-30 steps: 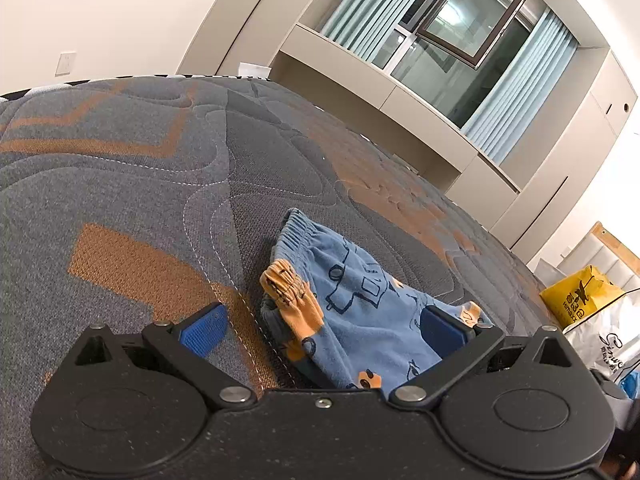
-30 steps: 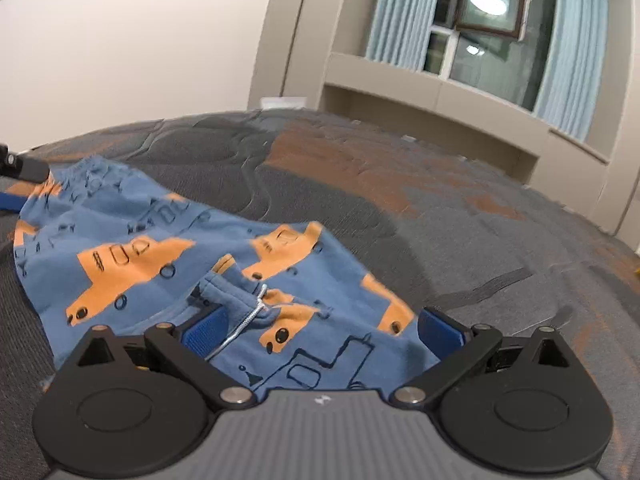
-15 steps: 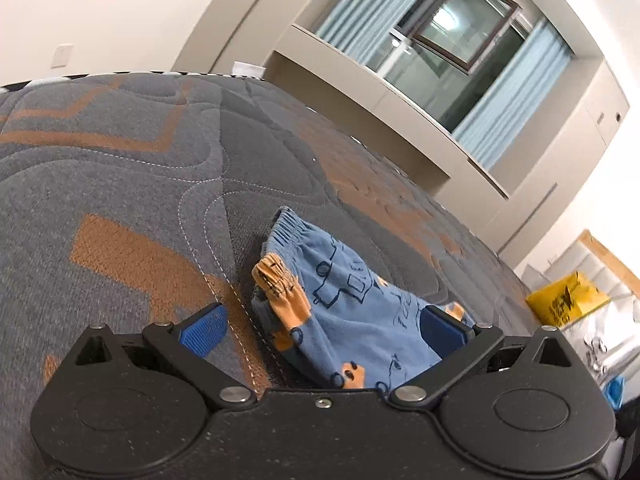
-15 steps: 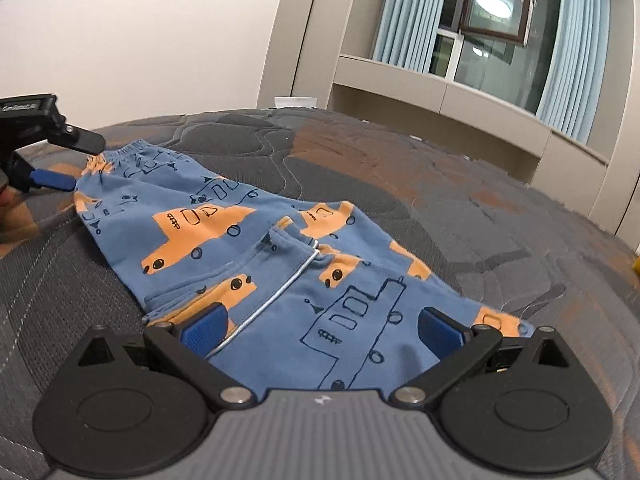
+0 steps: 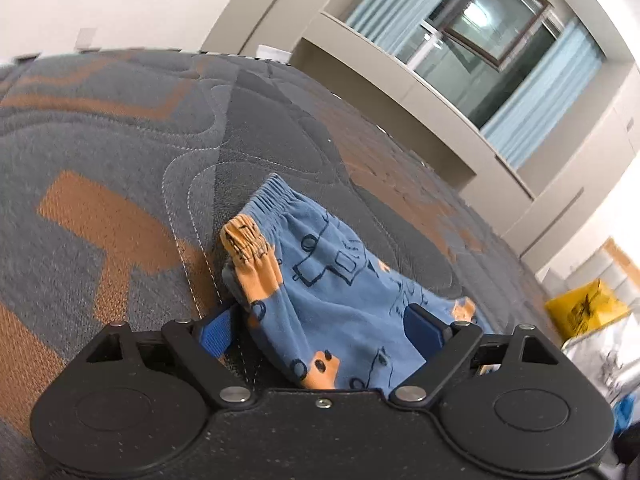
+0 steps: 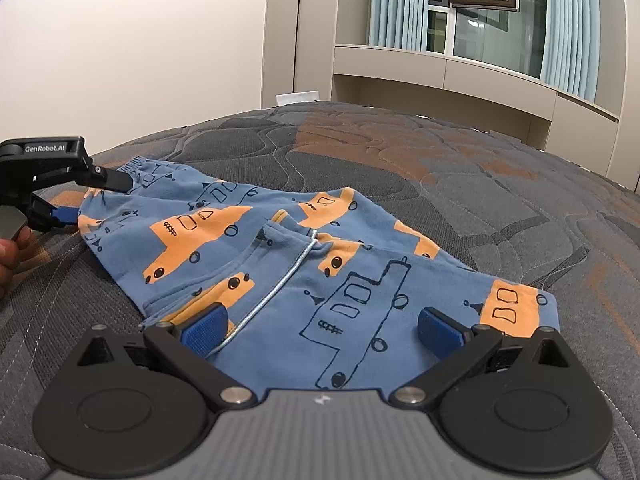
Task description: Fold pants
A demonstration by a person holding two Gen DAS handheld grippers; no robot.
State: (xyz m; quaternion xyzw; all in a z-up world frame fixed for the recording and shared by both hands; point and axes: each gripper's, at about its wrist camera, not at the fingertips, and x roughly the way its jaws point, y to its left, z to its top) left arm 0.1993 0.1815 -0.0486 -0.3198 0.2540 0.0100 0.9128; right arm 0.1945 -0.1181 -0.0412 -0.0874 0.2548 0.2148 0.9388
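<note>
Blue children's pants (image 6: pixel 304 264) with orange vehicle prints lie spread on the quilted grey and orange mattress (image 6: pixel 460 168). In the left wrist view the elastic waistband end of the pants (image 5: pixel 320 292) lies bunched between my open left gripper's (image 5: pixel 326 326) fingers. The left gripper (image 6: pixel 88 196) also shows at the far left of the right wrist view, at the waistband. My right gripper (image 6: pixel 320 330) is open, its blue pads on either side of the nearer part of the pants, with a white drawstring (image 6: pixel 276 288) by the left pad.
The mattress (image 5: pixel 120 152) stretches wide on all sides. Beyond it are a beige window bench (image 6: pixel 440 72), light blue curtains (image 6: pixel 396 4) and a window. A yellow bag (image 5: pixel 584 308) and white bags sit off the mattress at the right in the left wrist view.
The pants have been drawn out flatter on the mattress. The left gripper came into the right wrist view at the waistband, and its jaws have narrowed a little around the bunched cloth.
</note>
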